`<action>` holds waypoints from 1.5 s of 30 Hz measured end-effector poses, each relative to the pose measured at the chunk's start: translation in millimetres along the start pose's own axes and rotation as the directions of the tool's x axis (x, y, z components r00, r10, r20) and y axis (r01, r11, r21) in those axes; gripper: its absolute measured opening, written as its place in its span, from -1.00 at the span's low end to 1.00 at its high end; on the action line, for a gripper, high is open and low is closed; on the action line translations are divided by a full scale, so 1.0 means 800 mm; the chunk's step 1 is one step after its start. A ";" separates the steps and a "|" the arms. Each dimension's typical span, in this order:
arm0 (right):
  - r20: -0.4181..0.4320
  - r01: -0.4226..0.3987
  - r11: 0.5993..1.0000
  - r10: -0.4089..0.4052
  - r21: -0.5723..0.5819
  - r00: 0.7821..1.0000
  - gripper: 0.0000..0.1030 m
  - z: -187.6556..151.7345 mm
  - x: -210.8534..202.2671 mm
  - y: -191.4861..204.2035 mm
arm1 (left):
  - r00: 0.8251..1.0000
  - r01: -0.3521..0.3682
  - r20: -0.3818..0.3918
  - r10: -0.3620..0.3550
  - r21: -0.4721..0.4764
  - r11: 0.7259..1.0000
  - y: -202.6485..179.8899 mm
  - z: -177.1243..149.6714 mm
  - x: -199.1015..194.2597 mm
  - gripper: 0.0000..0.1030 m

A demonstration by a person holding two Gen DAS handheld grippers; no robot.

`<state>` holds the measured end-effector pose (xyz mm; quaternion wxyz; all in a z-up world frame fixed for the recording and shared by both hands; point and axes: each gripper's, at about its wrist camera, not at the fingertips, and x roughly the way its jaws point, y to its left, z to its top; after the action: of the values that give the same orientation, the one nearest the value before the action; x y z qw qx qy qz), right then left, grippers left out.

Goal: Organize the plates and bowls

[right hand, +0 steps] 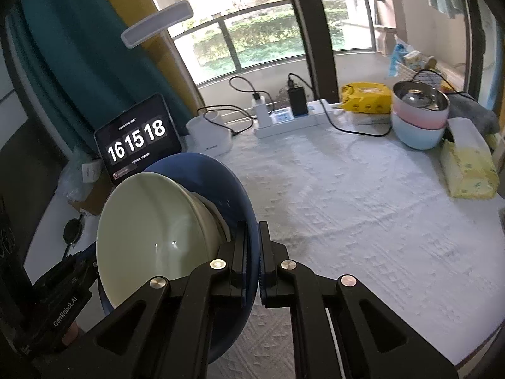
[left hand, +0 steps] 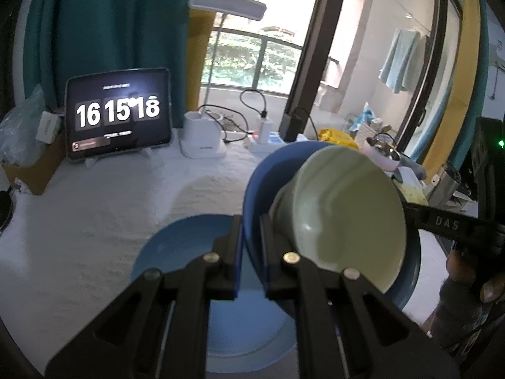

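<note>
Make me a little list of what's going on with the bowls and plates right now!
Left tongs: shut on the dark blue bowl's rim
Right tongs: shut on the opposite rim
Dark blue bowl: held up between both tongs
Pale green bowl: sitting inside the dark blue bowl
Light blue plate: flat on the white tablecloth, below the bowls
Stacked bowls: far right, metal in pink on pale blue

The dark blue plate (right hand: 243, 189) carries a pale green bowl (right hand: 151, 221). Beside it lies a lighter blue plate (left hand: 180, 243) on the white textured cloth (right hand: 347, 205). Behind the plate: pink bowl (right hand: 419, 115) over light blue bowl (right hand: 416, 135), perhaps steel inside.
</note>
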<state>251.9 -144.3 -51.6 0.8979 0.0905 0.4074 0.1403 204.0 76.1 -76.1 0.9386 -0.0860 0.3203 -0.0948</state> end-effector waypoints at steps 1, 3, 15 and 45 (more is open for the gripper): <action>-0.004 -0.004 1.000 0.004 -0.002 1.000 -0.86 0.000 0.003 0.002 | 1.000 -0.006 -0.001 0.006 -0.005 1.000 0.004 0.000 0.000 -0.85; -0.015 -0.013 1.000 0.013 -0.009 1.000 -0.86 0.000 0.012 0.009 | 1.000 -0.015 -0.004 0.015 -0.014 1.000 0.011 -0.002 0.000 -0.85; -0.070 -0.046 0.998 0.044 -0.034 0.997 -0.86 -0.002 0.050 0.039 | 0.998 -0.060 -0.025 0.059 -0.065 0.996 0.051 -0.010 0.006 -0.85; -0.170 -0.065 0.998 0.062 -0.009 0.983 -0.80 -0.011 0.107 0.045 | 0.990 -0.130 -0.062 0.128 -0.026 0.991 0.072 -0.012 0.029 -0.74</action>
<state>292.7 -82.1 -108.0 0.8555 0.0845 0.4784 0.1791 223.4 125.6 -110.3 0.9313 -0.0762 0.3549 -0.0316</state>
